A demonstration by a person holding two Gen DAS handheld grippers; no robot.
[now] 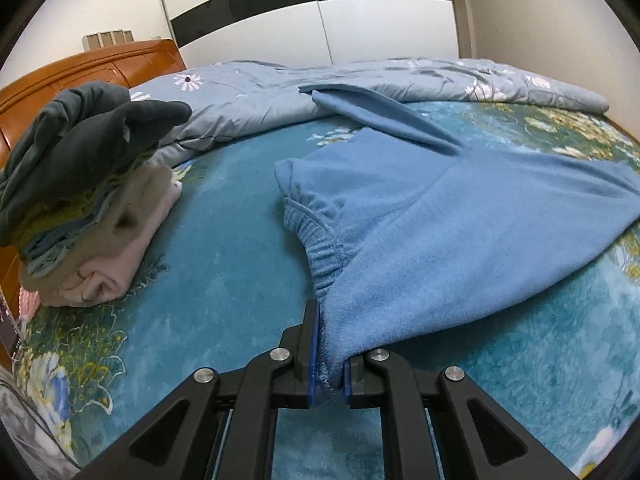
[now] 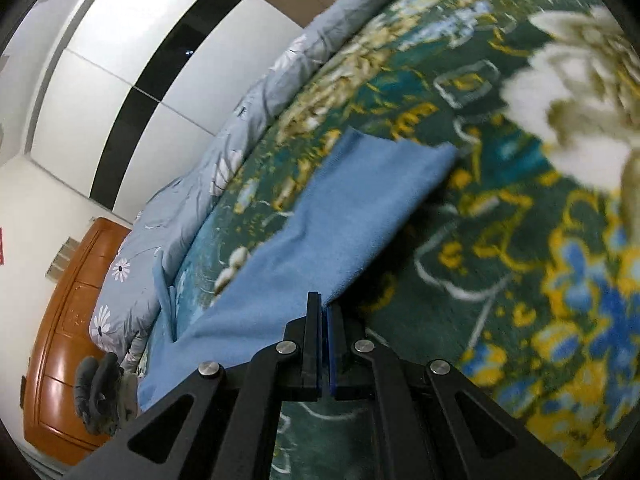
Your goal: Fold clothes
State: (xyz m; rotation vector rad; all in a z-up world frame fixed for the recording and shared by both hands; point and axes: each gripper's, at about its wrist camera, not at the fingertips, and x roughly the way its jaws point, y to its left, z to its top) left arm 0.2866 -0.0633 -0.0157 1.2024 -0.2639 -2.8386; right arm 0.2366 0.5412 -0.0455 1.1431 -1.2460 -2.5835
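On floral bedspread (image 1: 208, 240): both jaws pinch soft blue fleece trousers (image 1: 460, 232), ribbed waistband.

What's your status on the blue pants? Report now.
Left gripper shut on blue pants by the waistband. Right gripper shut on a pant leg. Folded stack sits left, apart from the pants.

Left tool (image 1: 329, 344) and right tool (image 2: 323, 320), both low, each clamped on blue fabric (image 1: 460, 232).

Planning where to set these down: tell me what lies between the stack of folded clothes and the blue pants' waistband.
Only bare teal floral bedspread separates the folded stack from the blue pants, seen in the left wrist view.
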